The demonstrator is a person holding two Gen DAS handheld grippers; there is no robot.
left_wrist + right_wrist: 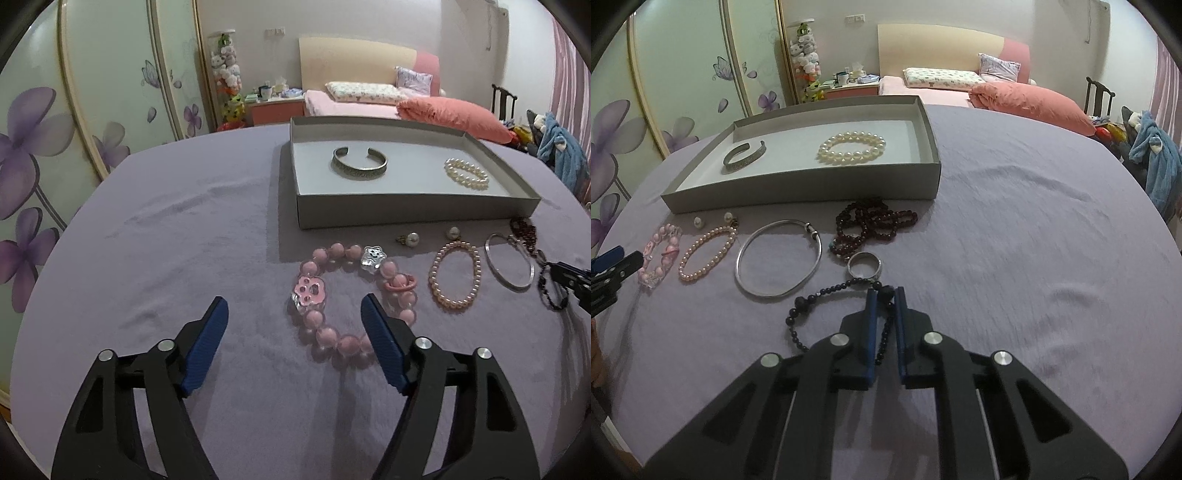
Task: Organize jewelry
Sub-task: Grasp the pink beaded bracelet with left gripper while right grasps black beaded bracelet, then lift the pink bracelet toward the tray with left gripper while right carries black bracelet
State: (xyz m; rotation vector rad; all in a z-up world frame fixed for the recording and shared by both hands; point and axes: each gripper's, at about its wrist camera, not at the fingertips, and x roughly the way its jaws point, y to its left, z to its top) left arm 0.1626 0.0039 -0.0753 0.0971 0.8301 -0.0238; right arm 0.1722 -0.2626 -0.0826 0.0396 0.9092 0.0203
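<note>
My left gripper [294, 301] is open and low over the purple cloth. The left side of a pink bead bracelet [338, 251] with charms lies between its jaws, untouched. My right gripper [886, 291] is shut on a dark bead bracelet [812, 299], which rests on the cloth. A grey box [406, 212] behind holds a silver cuff [360, 164] and a white pearl bracelet [467, 175]. On the cloth before the box lie a pink pearl bracelet [707, 253], a silver bangle [779, 258], a silver ring [865, 266], a dark red bead strand [875, 221] and two pearl earrings [410, 238].
The purple cloth [1034, 240] stretches bare to the right of the jewelry and left of the pink beads. A wardrobe with flower doors stands on the left. A bed with a pink quilt [454, 114] lies behind the table, and a chair with blue clothing [1156, 158] is at the right.
</note>
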